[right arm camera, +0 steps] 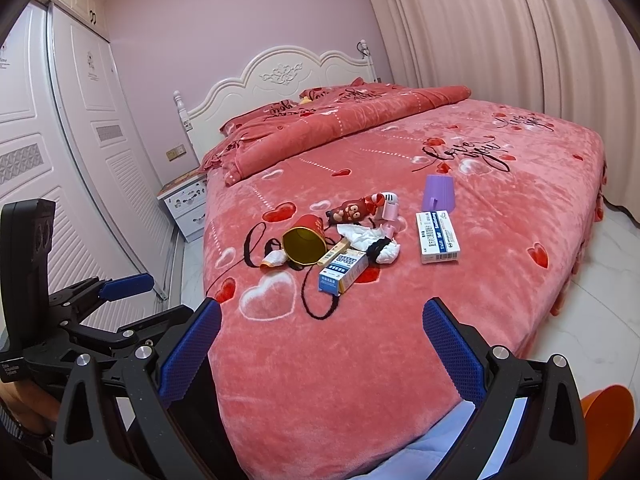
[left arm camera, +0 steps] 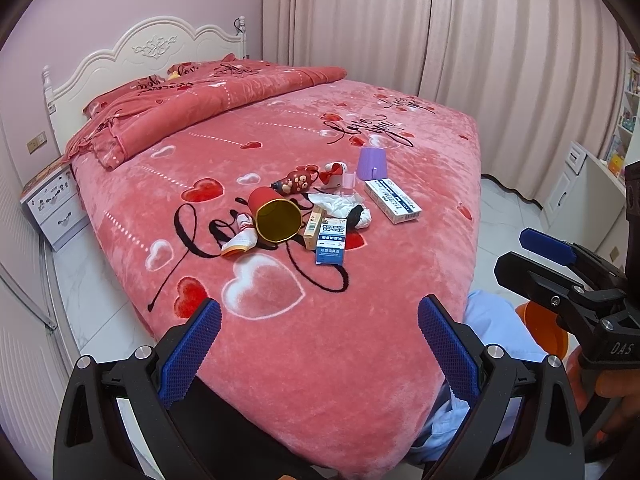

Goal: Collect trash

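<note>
1. Left gripper [left arm camera: 320, 332]: blue textured pads spread wide, nothing between them, hanging over the near edge of the bed [left arm camera: 360, 380]. Right gripper [right arm camera: 322, 336]: same, fingers apart and empty.
2. Orange bin [right arm camera: 608, 420], smooth plastic, sits low to the right of the right gripper, off the bed. Only its rim shows; contents can't be told.
3. Progress: looks like nothing collected yet. All the litter lies in one cluster ahead of both grippers, well apart from the pads.
4. Closest ahead: blue-and-white carton [left arm camera: 330, 246], stiff card, lying flat; a tan carton just beside it.
5. Red paper cup [left arm camera: 276, 218] tipped on its side, gold lining facing the camera; light, will crush easily.
6. Crumpled white tissue [left arm camera: 334, 203], soft; something black lies against it.
7. Long white medicine box [left arm camera: 392, 200] farther right; purple ribbed cup [left arm camera: 373, 164] upside down behind it.
8. Brown bear toy [left arm camera: 294, 182] farther back, probably not trash.
9. Bedspread is plush pink fleece with heart prints.
</note>
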